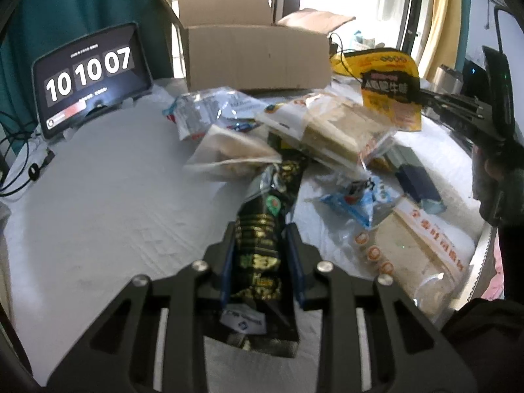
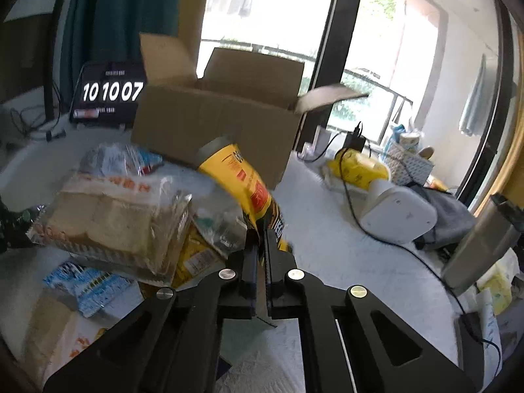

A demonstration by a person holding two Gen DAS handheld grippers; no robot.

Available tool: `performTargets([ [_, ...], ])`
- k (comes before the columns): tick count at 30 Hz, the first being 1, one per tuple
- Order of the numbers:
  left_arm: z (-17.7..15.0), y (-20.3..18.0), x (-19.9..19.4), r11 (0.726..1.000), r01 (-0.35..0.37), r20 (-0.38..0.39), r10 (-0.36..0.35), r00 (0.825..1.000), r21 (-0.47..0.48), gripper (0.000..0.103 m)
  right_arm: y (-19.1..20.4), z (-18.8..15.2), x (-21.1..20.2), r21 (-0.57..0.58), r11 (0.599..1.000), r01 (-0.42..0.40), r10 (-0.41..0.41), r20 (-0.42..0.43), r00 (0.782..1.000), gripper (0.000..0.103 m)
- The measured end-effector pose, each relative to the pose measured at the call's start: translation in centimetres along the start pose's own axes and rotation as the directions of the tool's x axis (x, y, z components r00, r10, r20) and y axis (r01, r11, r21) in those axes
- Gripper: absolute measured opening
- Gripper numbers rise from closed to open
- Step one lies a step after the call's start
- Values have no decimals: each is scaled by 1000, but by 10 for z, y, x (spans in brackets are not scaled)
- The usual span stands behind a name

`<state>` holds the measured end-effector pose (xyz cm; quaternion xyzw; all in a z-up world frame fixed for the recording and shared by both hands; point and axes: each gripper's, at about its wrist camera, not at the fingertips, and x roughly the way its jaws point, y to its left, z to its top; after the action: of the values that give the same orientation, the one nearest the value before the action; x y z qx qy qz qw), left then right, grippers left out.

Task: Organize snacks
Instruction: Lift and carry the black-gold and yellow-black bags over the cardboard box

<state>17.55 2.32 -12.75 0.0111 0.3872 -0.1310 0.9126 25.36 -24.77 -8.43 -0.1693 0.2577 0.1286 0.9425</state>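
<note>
The open cardboard box (image 1: 258,55) stands at the far side of the white-covered table (image 1: 98,203), flaps up, and I take it as my landmark, since it looks like the place the snacks are meant to go. Left of the box a tablet clock (image 1: 90,78) leans on its stand. In front of the box lies the heap I am sorting: a clear bag of sliced bread (image 2: 114,226) on top, blue-and-white packets (image 1: 357,199) spilling nearer to me, further from the box. My left gripper (image 1: 262,239) is clenched on a black-and-gold snack pouch (image 1: 262,239); the pads press its sides, and its far end reaches back toward the heap, so I judge it is only part lifted. My right gripper (image 2: 262,239) is pinched tight on the lower edge of a yellow snack bag (image 2: 242,183), which stands up tilted just before the box's front wall. Gripping by the thin seam keeps the contents uncrushed, I think, though such a bag may swing on its way to the box
</note>
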Motion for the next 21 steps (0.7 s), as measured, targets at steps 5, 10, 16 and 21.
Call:
performTargets([
  [5,-2,2,-16,1000,-12,28,13,1000,-10,29,1,12,-20,1,1000,-6,6,53,999,2],
  [10,-2,7,-35,999,-22,66,25,998,-35,29,4,24,-36,-7,1000,-19,20,92,996,1],
  [16,2,15,-50,997,-39,107,46,993,-63,29,-1,34,-43,6,999,-33,33,110,993,1],
  [21,15,22,-55,995,-54,139,65,988,-85,29,-6,44,-47,10,999,-34,33,127,991,1],
])
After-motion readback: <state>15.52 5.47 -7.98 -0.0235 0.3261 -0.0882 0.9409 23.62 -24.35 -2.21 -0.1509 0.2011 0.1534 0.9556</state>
